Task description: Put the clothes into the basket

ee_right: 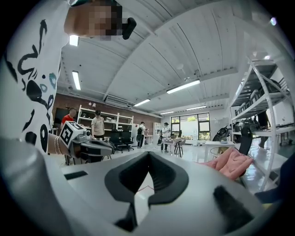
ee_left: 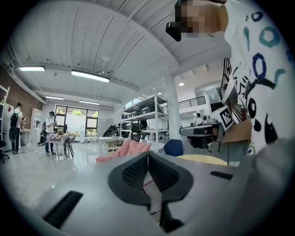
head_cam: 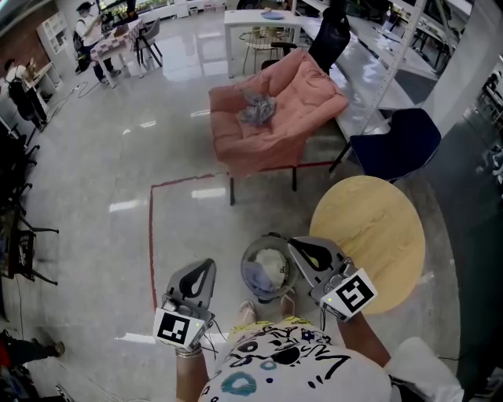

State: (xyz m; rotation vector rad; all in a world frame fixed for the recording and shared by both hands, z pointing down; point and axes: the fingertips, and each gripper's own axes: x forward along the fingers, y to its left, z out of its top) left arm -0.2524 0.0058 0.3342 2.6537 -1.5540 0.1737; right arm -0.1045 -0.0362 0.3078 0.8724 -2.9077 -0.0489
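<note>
Down low, the round grey basket (head_cam: 246,263) holds pale clothes (head_cam: 269,263). Well beyond it, a crumpled grey garment (head_cam: 258,108) lies on the pink armchair (head_cam: 302,94). Flanking the basket, the left gripper (head_cam: 200,273) and right gripper (head_cam: 305,250) show jaws pressed together, empty.

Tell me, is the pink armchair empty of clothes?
No, a grey garment lies crumpled on the seat of the armchair.

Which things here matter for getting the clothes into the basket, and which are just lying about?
For the job: grey garment on the pink armchair; basket, clothes already inside; left claw and right claw, both shut, empty.
Lying about: round table; blue chair; white table.
</note>
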